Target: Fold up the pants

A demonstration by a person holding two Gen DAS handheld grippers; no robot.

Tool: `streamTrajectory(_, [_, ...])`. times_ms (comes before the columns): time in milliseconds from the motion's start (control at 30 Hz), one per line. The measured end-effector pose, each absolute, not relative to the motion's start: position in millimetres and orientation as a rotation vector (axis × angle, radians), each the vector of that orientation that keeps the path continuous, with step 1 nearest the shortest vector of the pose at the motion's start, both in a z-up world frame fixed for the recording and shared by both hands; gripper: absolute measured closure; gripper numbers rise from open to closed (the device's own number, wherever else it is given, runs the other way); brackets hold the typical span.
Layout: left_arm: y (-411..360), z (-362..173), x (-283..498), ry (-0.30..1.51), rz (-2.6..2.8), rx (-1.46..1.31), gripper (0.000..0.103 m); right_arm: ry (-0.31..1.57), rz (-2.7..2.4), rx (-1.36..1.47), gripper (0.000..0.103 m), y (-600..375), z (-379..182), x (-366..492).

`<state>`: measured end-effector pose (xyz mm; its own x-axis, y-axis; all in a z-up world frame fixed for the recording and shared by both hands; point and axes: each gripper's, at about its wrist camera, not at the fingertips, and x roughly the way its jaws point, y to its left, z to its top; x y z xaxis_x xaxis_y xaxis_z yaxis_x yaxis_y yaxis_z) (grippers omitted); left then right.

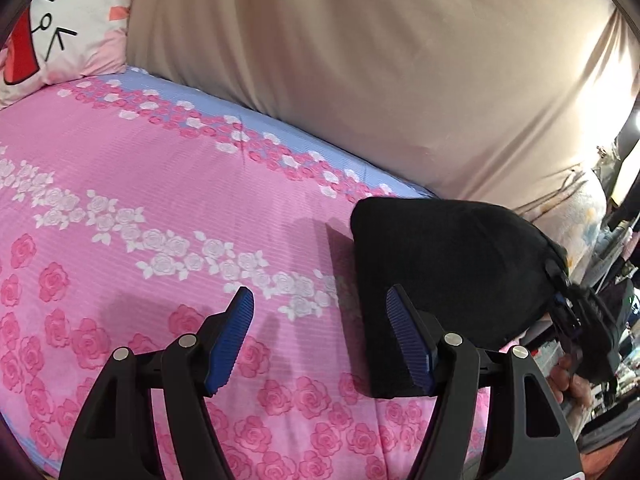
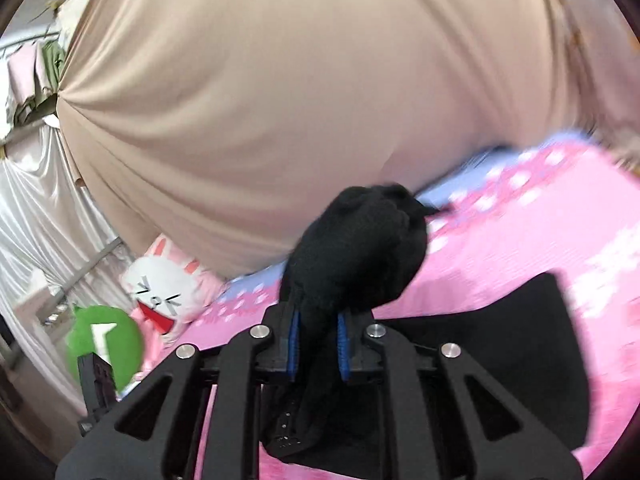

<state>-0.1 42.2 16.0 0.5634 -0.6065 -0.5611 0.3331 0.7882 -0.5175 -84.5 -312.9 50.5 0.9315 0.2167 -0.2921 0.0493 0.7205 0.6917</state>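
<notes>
The black pants (image 1: 448, 276) lie folded on the pink rose-print bed sheet (image 1: 160, 184), at the right in the left wrist view. My left gripper (image 1: 320, 332) is open and empty, its right finger beside the pants' left edge. My right gripper (image 1: 568, 320) holds the far right end of the pants there. In the right wrist view my right gripper (image 2: 319, 344) is shut on a bunched part of the black pants (image 2: 360, 256), lifted above the sheet (image 2: 520, 232), with more black cloth lying below at the right.
A beige cloth (image 1: 360, 60) hangs behind the bed. A white and pink rabbit pillow (image 1: 60, 32) sits at the head of the bed, also in the right wrist view (image 2: 164, 284). A green round object (image 2: 104, 344) is by the bed's left side. Clutter stands past the bed's right edge (image 1: 616, 280).
</notes>
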Motion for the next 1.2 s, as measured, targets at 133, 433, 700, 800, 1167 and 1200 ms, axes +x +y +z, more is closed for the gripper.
streamTrajectory(133, [19,7,6,0.837,-0.601,-0.356,0.037,0.541,-0.100,0.786,0.090,-340,-18,-112])
streamTrajectory(433, [-63,-31,38,1.040,-0.724,-0.431,0.030,0.574,-0.090,0.916,0.058,-363,-55,-121])
streamTrajectory(700, [-117,-69,70,1.219,-0.742,-0.499,0.027,0.562,-0.136,1.022,0.015,-394,-76,-128])
streamTrajectory(800, [-126,-72,75,1.195,-0.777,-0.494,0.043,0.583,-0.072,1.112,0.015,-395,-94,-120])
streamTrajectory(1167, [-33,-20,46,1.037,-0.787,-0.497,0.081,0.664,0.116,0.891,0.059,-313,-50,-99])
streamTrajectory(1200, [-20,-24,45,1.046,-0.744,-0.480,0.077,0.694,0.139,0.891,0.052,-303,-57,-96])
